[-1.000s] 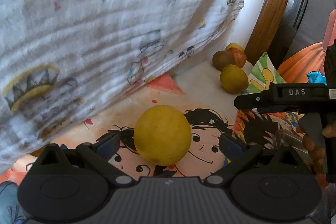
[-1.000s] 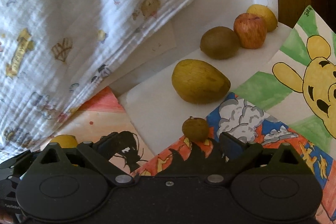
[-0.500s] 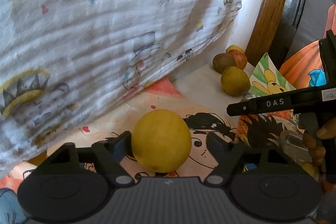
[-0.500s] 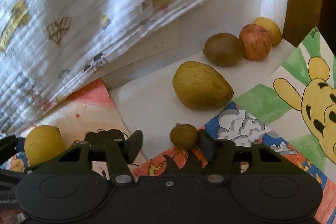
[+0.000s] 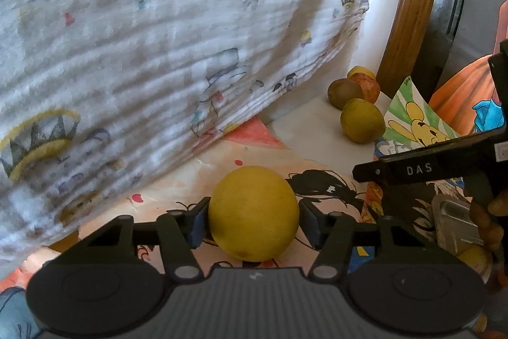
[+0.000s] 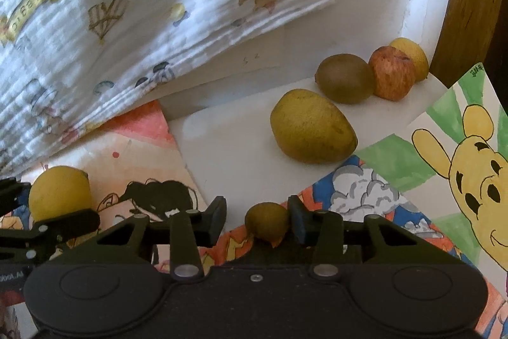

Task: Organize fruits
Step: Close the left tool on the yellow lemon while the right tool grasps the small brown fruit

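Left gripper (image 5: 253, 220) fingers clamp round yellow lemon (image 5: 253, 213). Right gripper (image 6: 257, 220) fingers apart around small brown-green fruit (image 6: 266, 224), upright, touching right finger.

A printed cloth (image 6: 152, 5) hangs low over the back left, closing that side off. Bare white worktop (image 6: 231, 148) lies open between the coloured drawings and the far fruit. Ahead on the right, a yellow-green fruit (image 6: 312, 127), a kiwi (image 6: 344, 78), an apple (image 6: 393, 73) and a yellow fruit (image 6: 411, 53) crowd the corner against the wall. A wooden frame (image 5: 409, 5) blocks the right edge.
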Available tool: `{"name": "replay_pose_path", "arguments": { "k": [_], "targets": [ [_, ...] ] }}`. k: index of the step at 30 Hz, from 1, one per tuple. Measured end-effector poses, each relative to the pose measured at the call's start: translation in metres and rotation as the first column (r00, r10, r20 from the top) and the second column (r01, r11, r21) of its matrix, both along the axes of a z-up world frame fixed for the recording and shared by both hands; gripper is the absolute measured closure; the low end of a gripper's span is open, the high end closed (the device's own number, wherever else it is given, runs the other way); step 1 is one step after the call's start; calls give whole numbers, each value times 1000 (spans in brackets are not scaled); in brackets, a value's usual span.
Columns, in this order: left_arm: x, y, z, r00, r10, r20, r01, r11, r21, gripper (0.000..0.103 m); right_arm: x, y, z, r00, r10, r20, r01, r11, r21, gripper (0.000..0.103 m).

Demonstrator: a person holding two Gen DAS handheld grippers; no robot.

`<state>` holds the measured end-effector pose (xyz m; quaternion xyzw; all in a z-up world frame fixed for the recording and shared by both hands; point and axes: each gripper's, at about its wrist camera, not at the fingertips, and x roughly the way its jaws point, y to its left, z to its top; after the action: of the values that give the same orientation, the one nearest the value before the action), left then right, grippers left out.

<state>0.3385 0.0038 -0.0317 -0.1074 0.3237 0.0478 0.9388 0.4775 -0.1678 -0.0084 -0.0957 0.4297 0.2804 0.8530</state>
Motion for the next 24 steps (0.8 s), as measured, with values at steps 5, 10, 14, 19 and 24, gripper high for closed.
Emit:
{"name": "replay_pose_path", "arguments": {
  "k": [5, 10, 14, 19, 24],
  "targets": [
    [-1, 1, 1, 1000, 6, -2, -6, 1000, -2, 42, -4, -4, 2, 1000, -4, -5, 4, 1000, -8, 58],
    [-1, 1, 1, 1000, 7, -2, -7, 1000, 0, 42, -11, -10, 5, 1000, -9, -18, 9, 1000, -9, 58],
    [-1, 0, 1, 1000, 7, 2, -7, 1000, 8, 43, -18, -13, 6, 1000, -5, -16, 5, 1000, -10, 59],
    [-2, -2, 2, 1000, -4, -5, 4, 1000, 11, 43, -25, -10, 7, 1000, 10, -4, -10, 1000, -26, 74],
    [-3, -5, 3, 999, -34, -20, 34, 999, 18, 44, -34, -5, 8, 999, 31, 8, -31, 999, -43, 75]
  ]
}}
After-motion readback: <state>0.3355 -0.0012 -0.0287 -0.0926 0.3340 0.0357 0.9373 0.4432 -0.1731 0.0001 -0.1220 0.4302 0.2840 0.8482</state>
